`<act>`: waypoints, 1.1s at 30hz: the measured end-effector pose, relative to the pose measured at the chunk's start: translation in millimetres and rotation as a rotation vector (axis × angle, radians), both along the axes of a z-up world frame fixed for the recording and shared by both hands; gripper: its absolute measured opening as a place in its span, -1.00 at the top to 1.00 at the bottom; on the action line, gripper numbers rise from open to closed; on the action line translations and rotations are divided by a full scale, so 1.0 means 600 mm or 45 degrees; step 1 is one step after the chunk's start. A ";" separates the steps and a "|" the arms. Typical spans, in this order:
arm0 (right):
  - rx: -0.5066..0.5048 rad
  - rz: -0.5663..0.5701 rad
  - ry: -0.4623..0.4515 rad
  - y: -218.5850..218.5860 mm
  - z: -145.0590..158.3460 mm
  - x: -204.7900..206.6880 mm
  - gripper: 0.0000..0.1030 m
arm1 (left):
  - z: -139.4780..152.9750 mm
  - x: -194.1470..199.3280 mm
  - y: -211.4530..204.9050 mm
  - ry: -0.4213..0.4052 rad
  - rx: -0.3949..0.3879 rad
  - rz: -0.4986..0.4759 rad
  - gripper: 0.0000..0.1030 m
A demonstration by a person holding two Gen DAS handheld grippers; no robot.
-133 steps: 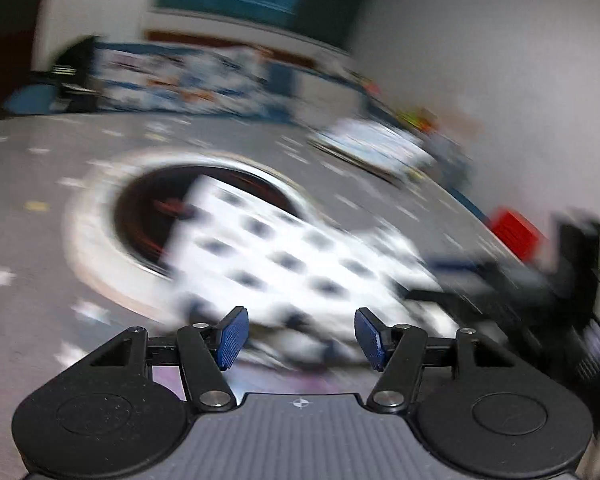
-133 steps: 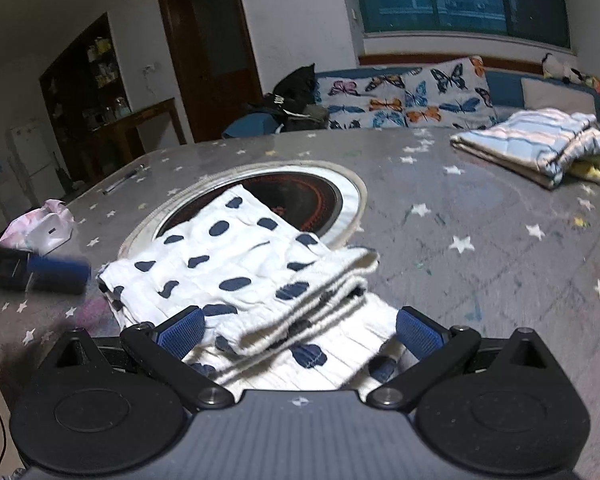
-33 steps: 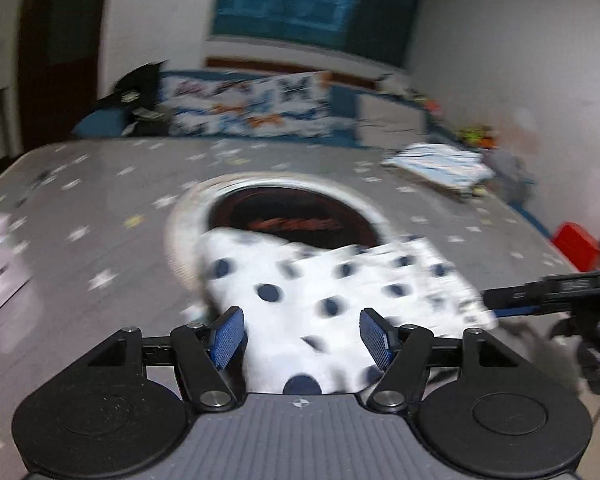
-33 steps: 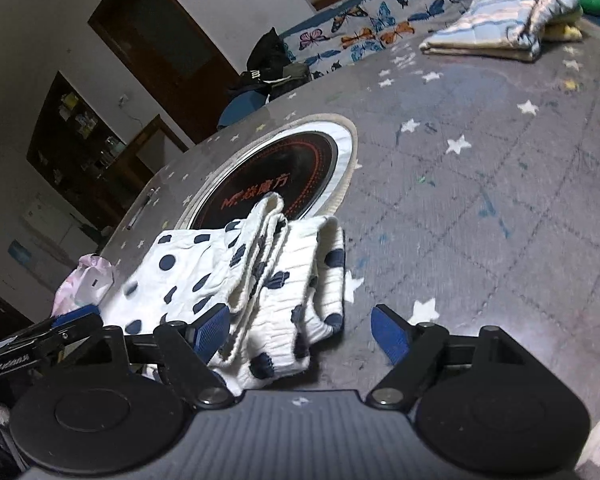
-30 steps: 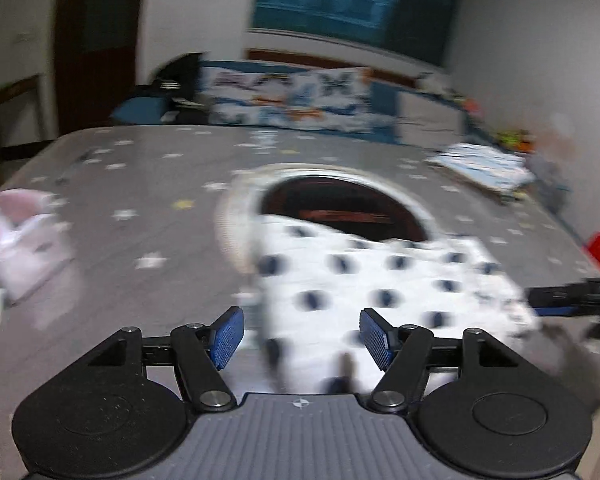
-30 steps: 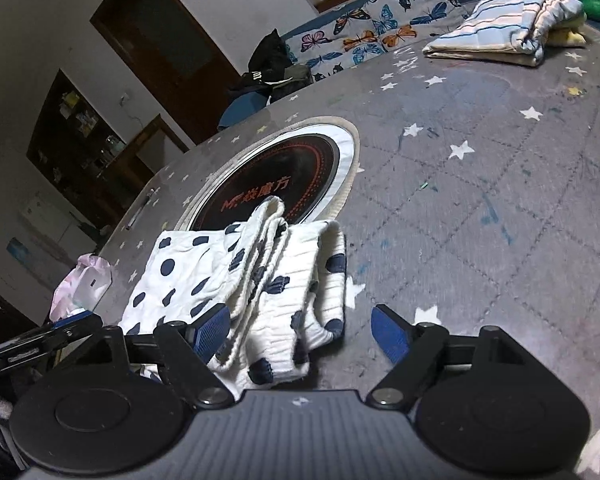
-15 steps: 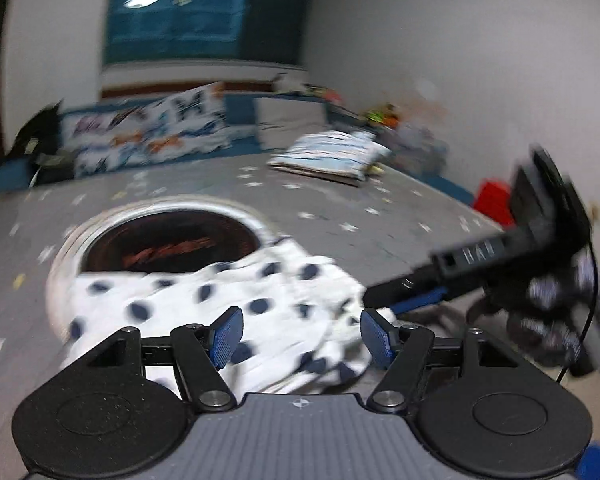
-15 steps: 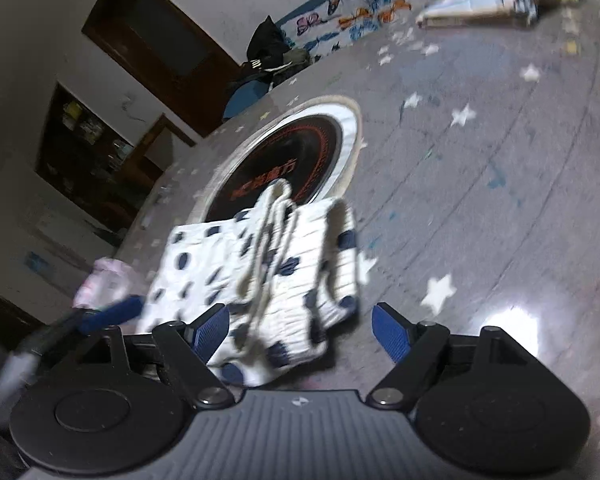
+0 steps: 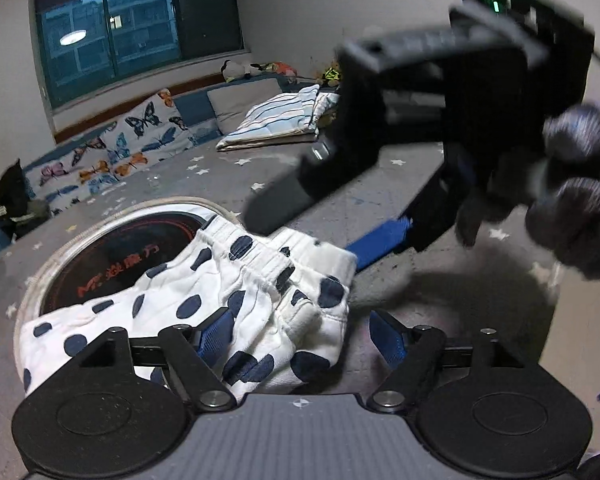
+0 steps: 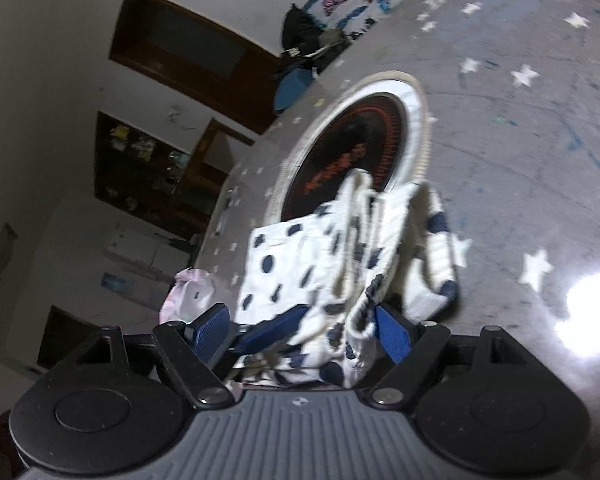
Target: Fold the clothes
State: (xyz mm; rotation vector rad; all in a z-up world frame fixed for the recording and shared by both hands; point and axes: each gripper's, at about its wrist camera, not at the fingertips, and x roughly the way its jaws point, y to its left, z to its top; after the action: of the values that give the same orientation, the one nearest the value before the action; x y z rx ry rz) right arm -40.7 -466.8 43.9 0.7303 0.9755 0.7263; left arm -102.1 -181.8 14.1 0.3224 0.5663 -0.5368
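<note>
since the earlier frames the left gripper (image 9: 300, 334) is sitting at the right-hand end of the folded bundle, where it faced the long side a second ago, and its jaws have just been opening wider, with a fold of cloth lying between them but neither pad pressing on it. the spotted garment (image 9: 204, 300), white with dark blue dots, is lying bunched on the grey star-patterned table (image 9: 380, 184), its far edge draping over the round black hob (image 9: 112, 248) with red lettering and a pale ring. the ribbed waistband folds are standing up in ridges at the near right end. the right gripper (image 10: 300, 330) is showing in the left view as a dark blurred shape coming in from the upper right, held by a gloved hand (image 9: 576, 208), one blue finger reaching down to the cloth's right edge. in the right wrist view its jaws are standing wide apart, straddling the near end of the bundle, the right pad just beside a ridge of cloth; whether it is touching i cannot tell through the blur. a pink cloth (image 10: 188, 296) is lying beyond the bundle to the left, and a striped folded pile (image 9: 276, 120) is resting at the table's far side.
</note>
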 end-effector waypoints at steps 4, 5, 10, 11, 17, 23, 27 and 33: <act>0.007 0.044 -0.058 0.016 0.021 0.000 -0.58 | -0.001 0.014 -0.003 -0.003 -0.017 0.060 -0.22; 0.006 0.053 -0.070 0.020 0.025 0.001 -0.58 | -0.001 0.019 -0.001 0.003 -0.027 0.080 0.06; -0.016 0.019 -0.106 0.009 0.035 0.002 -0.58 | 0.007 0.040 0.023 0.055 -0.116 0.159 0.51; -0.039 -0.003 -0.114 0.004 0.036 0.002 -0.58 | 0.009 0.042 0.026 0.059 -0.128 0.168 0.52; -0.122 -0.144 -0.039 -0.041 0.006 0.014 -0.64 | 0.017 0.045 0.037 0.067 -0.159 0.180 0.51; -0.097 -0.139 0.046 -0.032 -0.037 0.028 -0.63 | 0.018 0.034 0.033 0.073 -0.146 0.162 0.38; -0.049 -0.119 0.046 -0.023 -0.036 0.032 -0.63 | 0.018 0.032 0.029 0.077 -0.128 0.127 0.13; 0.072 -0.069 0.029 -0.012 -0.012 0.038 -0.63 | 0.013 0.026 0.009 0.059 -0.080 0.083 -0.23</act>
State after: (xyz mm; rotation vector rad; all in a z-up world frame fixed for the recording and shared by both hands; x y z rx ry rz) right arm -17.6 -474.2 36.6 0.8133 0.9557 0.7022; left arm -86.3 -176.6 21.8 0.2314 0.6011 -0.4993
